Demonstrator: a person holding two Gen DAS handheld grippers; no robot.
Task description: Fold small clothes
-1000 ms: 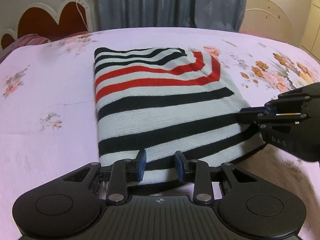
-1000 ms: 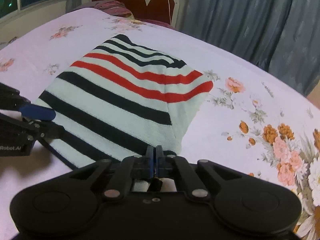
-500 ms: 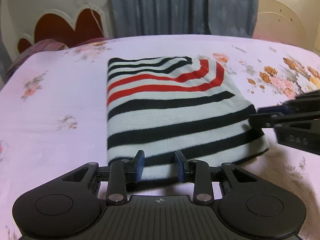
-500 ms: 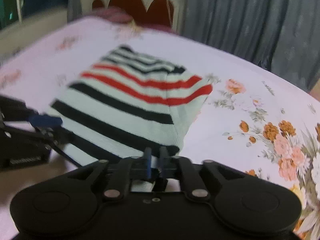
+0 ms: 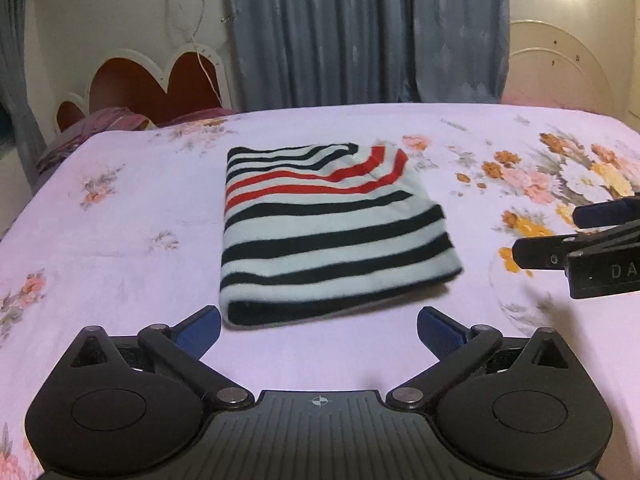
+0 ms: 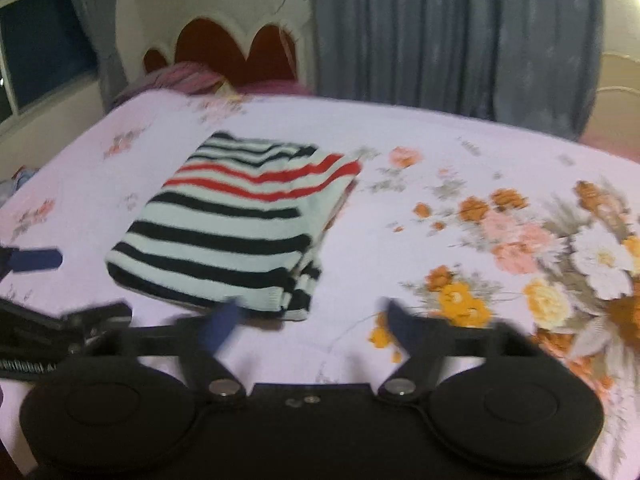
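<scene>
— What's under my tongs?

— A bed (image 5: 120, 240) with a pale lilac sheet (image 5: 360, 128), small flower sprigs on the left, big orange, pink and white blooms on the right.

— And lying on it?

— A folded striped sweater (image 5: 320, 240), flat in the middle. At the far left, by the heart-shaped headboard (image 5: 160, 84), a purplish pillow (image 5: 100, 120).
</scene>
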